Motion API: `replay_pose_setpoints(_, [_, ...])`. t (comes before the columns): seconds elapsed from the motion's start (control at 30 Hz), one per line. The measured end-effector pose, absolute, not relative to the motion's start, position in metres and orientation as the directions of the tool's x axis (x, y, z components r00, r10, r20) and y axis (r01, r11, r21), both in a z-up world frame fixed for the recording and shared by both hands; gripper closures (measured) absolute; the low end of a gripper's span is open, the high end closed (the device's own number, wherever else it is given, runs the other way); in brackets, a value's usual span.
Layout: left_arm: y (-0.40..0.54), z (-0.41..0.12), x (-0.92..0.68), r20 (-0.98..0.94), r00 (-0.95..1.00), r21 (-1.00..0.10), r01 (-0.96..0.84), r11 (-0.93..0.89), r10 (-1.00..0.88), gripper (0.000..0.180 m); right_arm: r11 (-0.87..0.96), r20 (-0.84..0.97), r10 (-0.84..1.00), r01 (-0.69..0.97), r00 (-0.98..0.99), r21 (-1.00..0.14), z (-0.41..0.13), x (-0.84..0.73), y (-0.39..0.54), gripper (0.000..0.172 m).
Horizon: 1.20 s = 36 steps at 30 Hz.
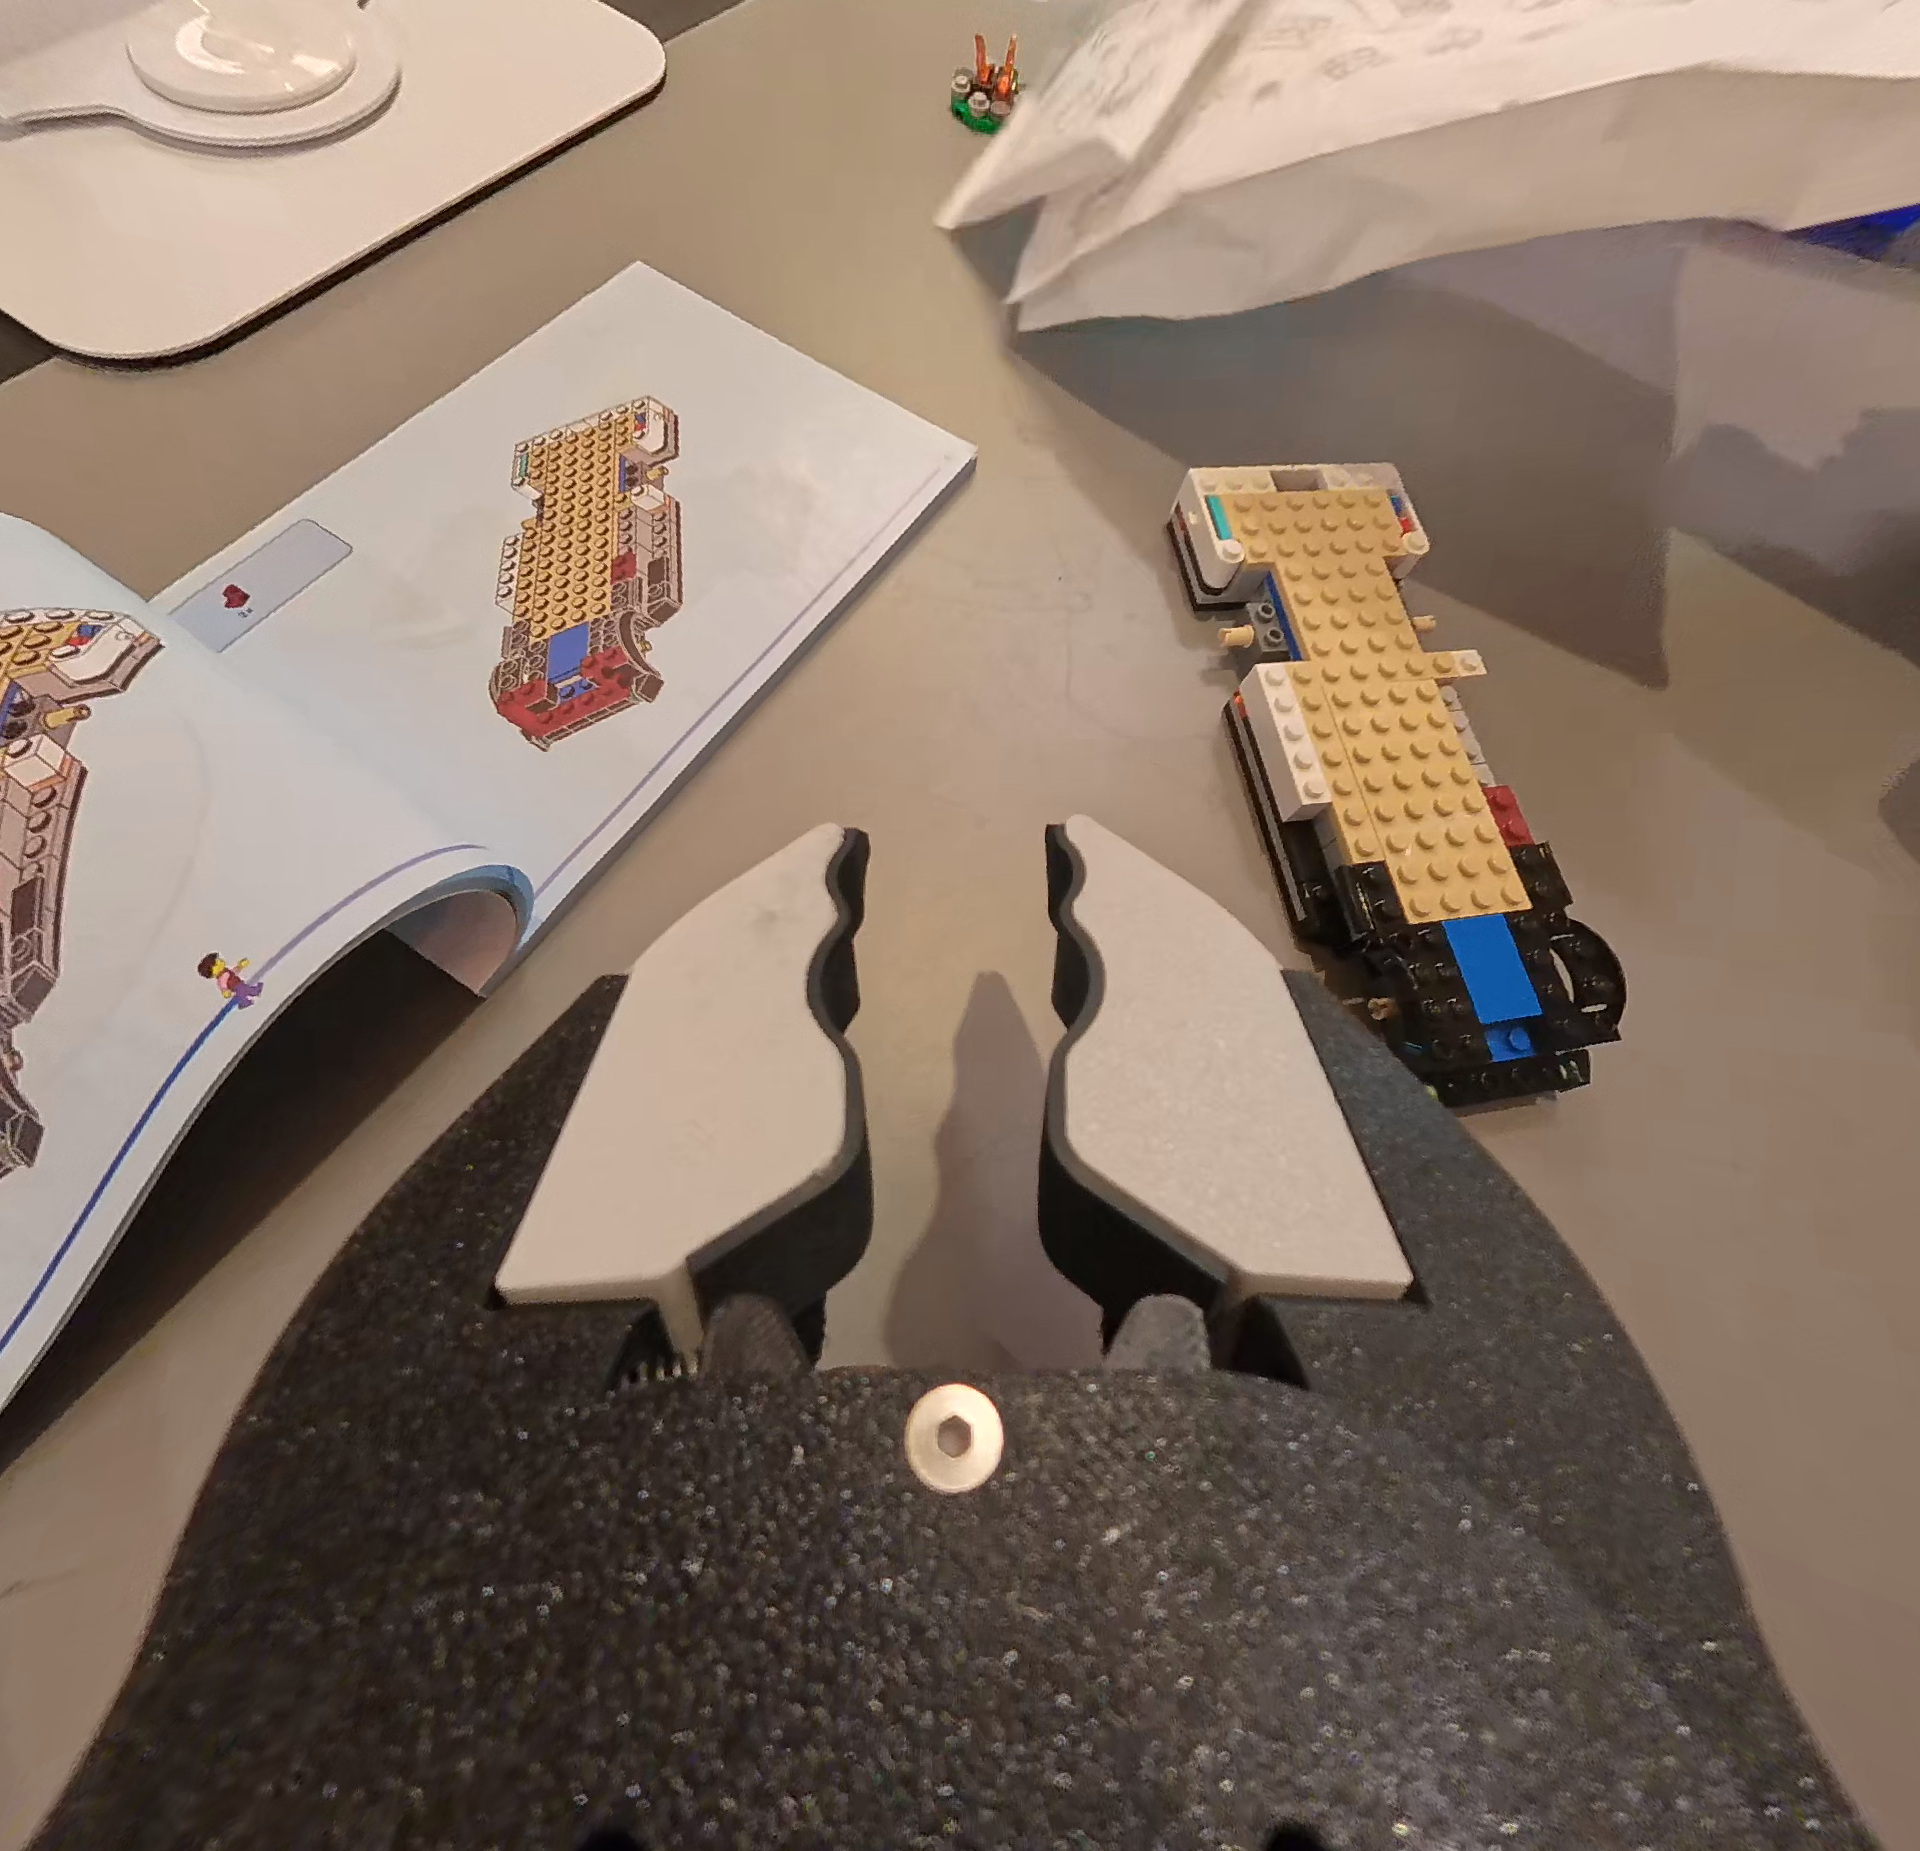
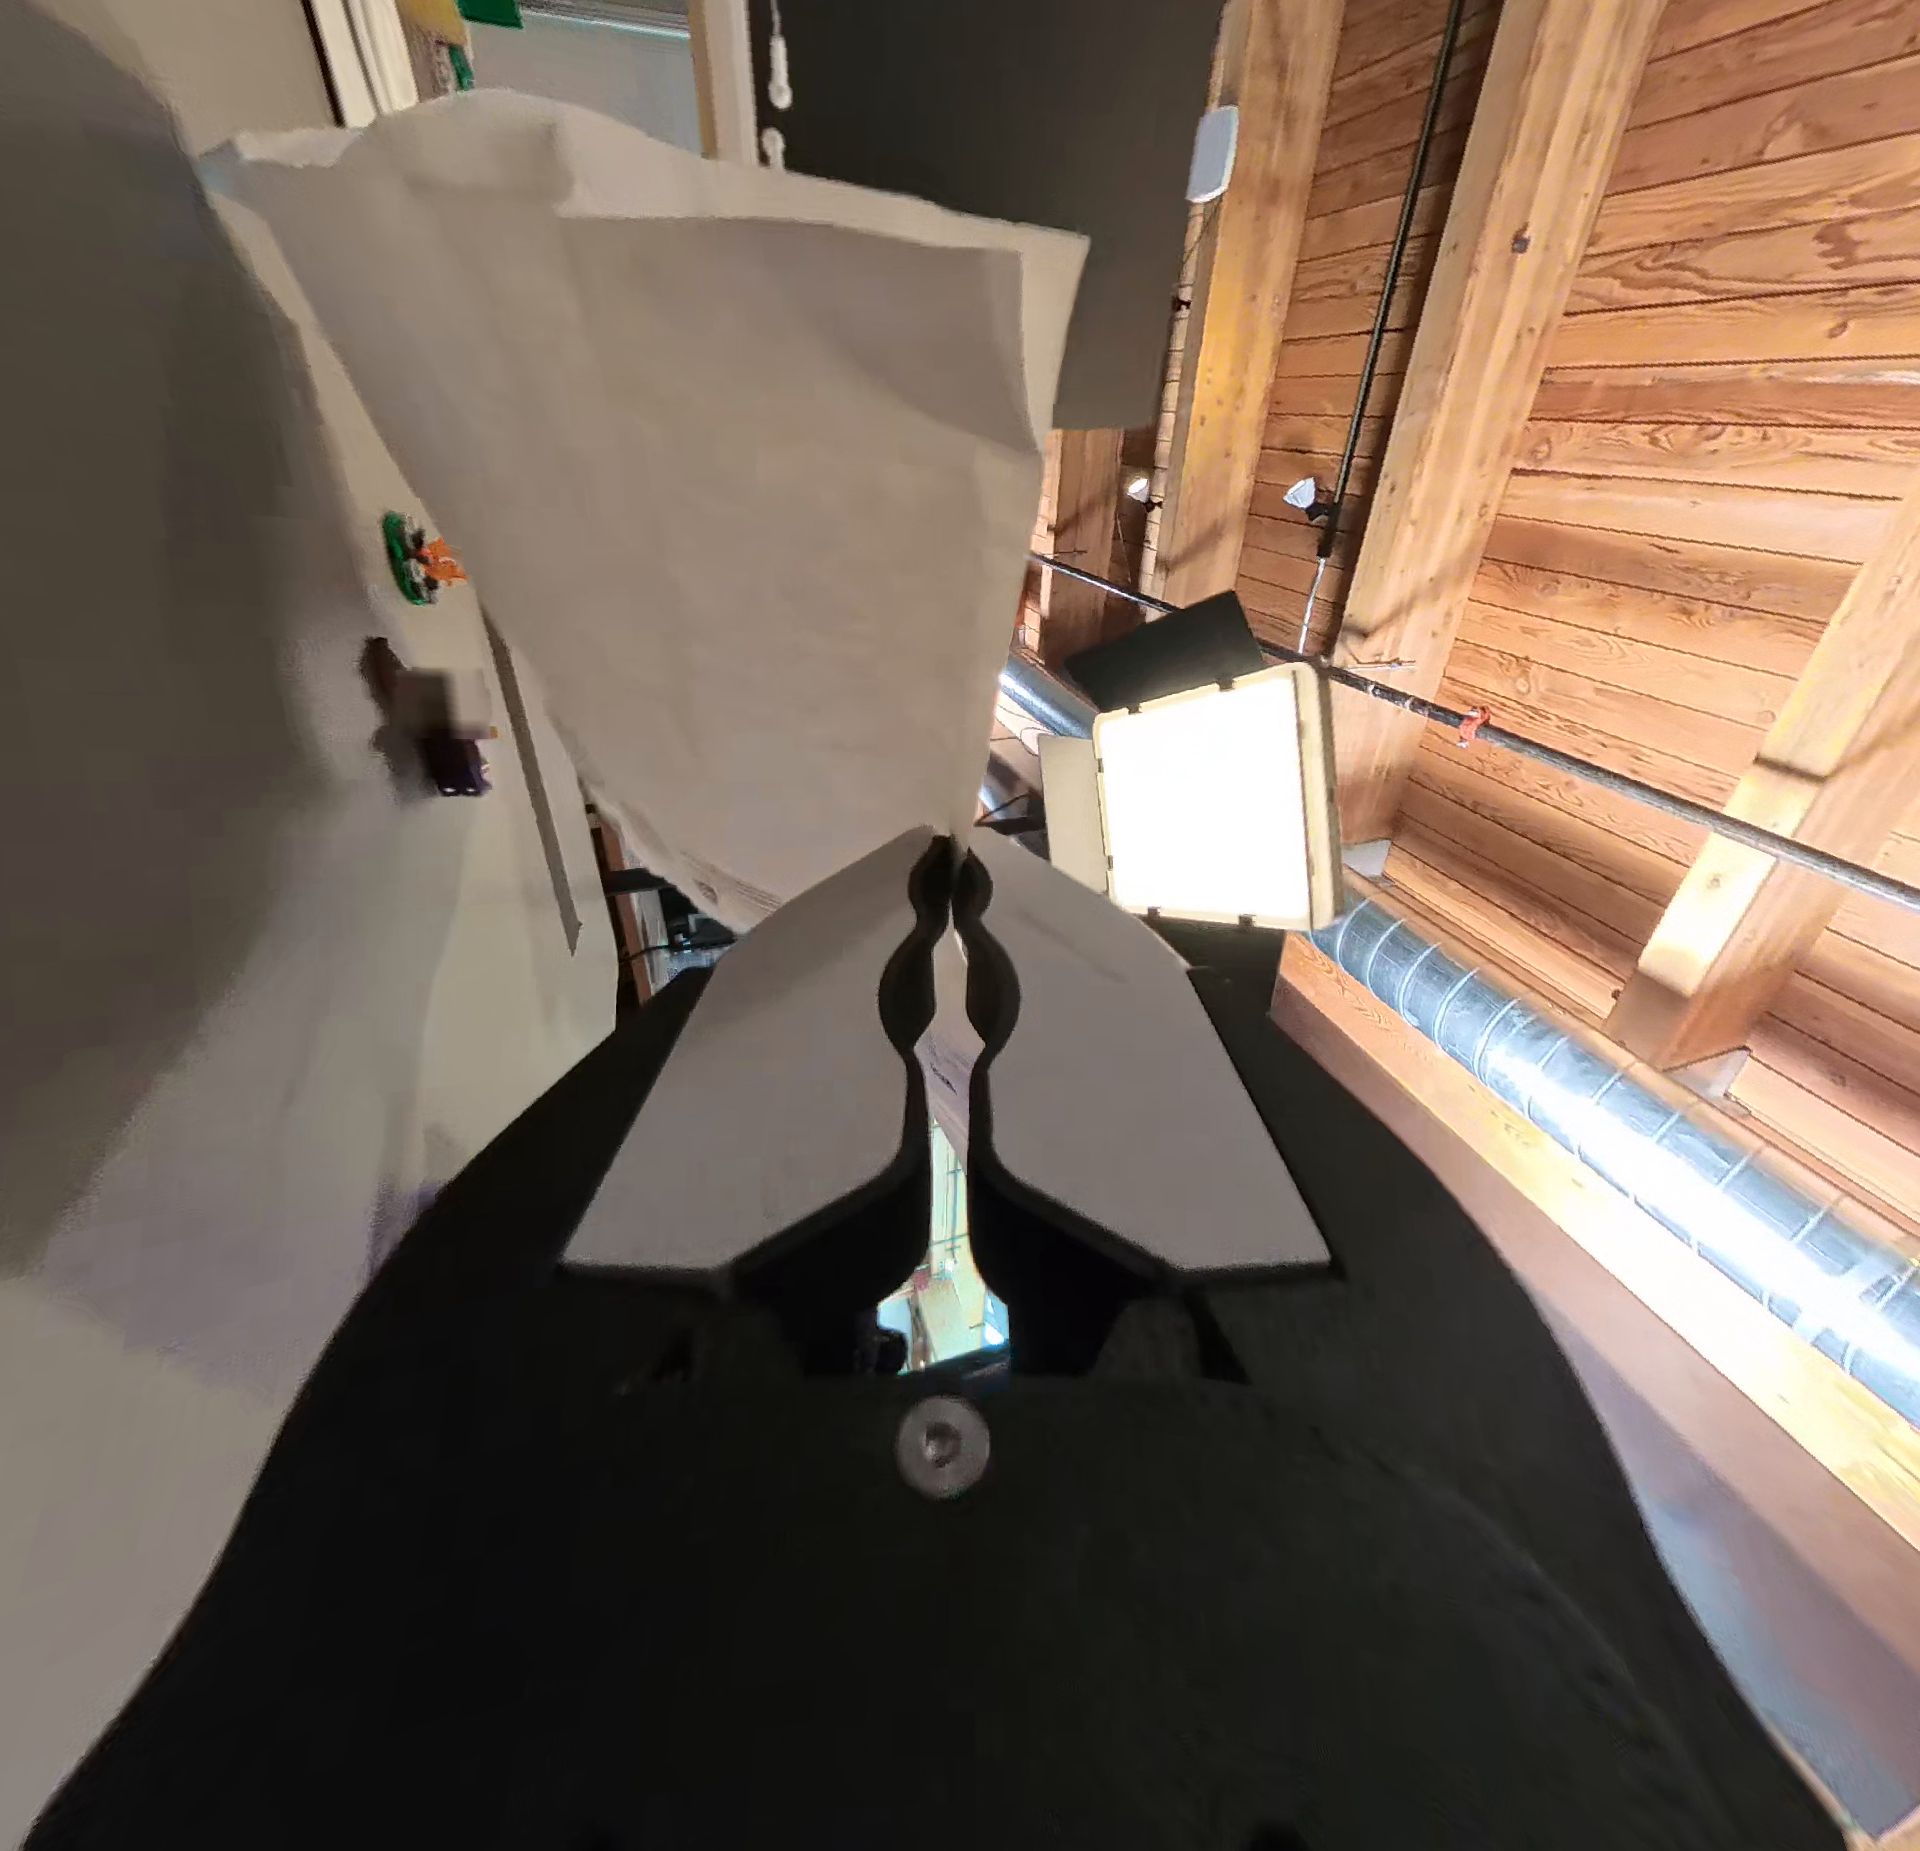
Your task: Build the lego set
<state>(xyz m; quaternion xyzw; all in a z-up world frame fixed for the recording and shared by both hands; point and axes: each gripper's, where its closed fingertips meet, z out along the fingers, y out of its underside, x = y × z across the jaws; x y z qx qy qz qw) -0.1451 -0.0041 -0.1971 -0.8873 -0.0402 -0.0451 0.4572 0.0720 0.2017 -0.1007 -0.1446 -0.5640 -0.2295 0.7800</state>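
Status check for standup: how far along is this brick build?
Done: brick chassis stands assembled on the table, booklet open beside it. In hand: right gripper pinches a white paper bag; left gripper open, empty. Left: chassis lacks the booklet's red front.

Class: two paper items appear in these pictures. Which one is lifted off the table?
The white paper bag, pinched at its edge by the right gripper. The open instruction booklet lies on the table.

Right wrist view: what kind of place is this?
Probably a workshop or studio space with a desk: exposed wooden beams, a metal duct and a lit panel light overhead; a brick model and instruction booklet lie on the grey table.
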Motion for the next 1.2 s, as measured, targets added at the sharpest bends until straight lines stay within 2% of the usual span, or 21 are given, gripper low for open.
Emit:
replay_pose_setpoints(0.2, [-0.003, -0.194, -0.143, 0.114, 0.993, -0.812, 0.107, -0.573, 0.024, 0.146, 0.844, 0.911, -0.200, 0.536, 0.360, -0.026, -0.045, 0.108, 0.192, 0.172])
replay_pose_setpoints(0.37, [-0.003, -0.191, -0.141, 0.106, 0.994, -0.818, 0.098, -0.567, 0.019, 0.146, 0.793, 0.874, -0.283, 0.609, 0.394, -0.018, 0.016, 0.148, 0.202, 0.172])
replay_pose_setpoints(0.5, [-0.004, -0.185, -0.140, 0.104, 0.994, -0.827, 0.095, -0.554, 0.015, 0.147, 0.672, 0.848, -0.389, 0.740, 0.360, -0.006, 0.056, 0.192, 0.222, 0.172])
replay_pose_setpoints(0.6, [-0.003, -0.183, -0.138, 0.109, 0.994, -0.830, 0.097, -0.550, 0.011, 0.147, 0.532, 0.843, -0.435, 0.846, 0.316, -0.042, 0.070, 0.225, 0.246, 0.172])
replay_pose_setpoints(0.7, [-0.002, -0.182, -0.135, 0.112, 0.994, -0.831, 0.093, -0.549, 0.000, 0.146, 0.343, 0.907, -0.358, 0.935, 0.222, -0.093, 0.047, 0.244, 0.283, 0.172])
replay_pose_setpoints(0.77, [-0.001, -0.182, -0.132, 0.111, 0.994, -0.831, 0.088, -0.550, -0.009, 0.146, 0.180, 0.969, -0.201, 0.978, 0.143, -0.107, 0.009, 0.253, 0.313, 0.172])
replay_pose_setpoints(0.83, [0.000, -0.182, -0.129, 0.110, 0.994, -0.830, 0.083, -0.551, -0.017, 0.146, 0.068, 0.997, -0.039, 0.996, 0.066, -0.064, -0.033, 0.250, 0.333, 0.172])
replay_pose_setpoints(0.9, [0.001, -0.183, -0.127, 0.111, 0.994, -0.829, 0.080, -0.553, -0.023, 0.146, -0.059, 0.985, 0.171, 0.998, -0.017, 0.028, -0.082, 0.245, 0.344, 0.172])
replay_pose_setpoints(1.03, [0.002, -0.183, -0.124, 0.113, 0.993, -0.829, 0.077, -0.554, -0.032, 0.146, -0.115, 0.903, 0.417, 0.979, -0.104, 0.166, -0.142, 0.209, 0.350, 0.172])
replay_pose_setpoints(1.2, [0.002, -0.185, -0.125, 0.116, 0.993, -0.826, 0.080, -0.558, -0.030, 0.147, -0.106, 0.814, 0.577, 0.980, -0.075, 0.165, -0.175, 0.156, 0.352, 0.172])
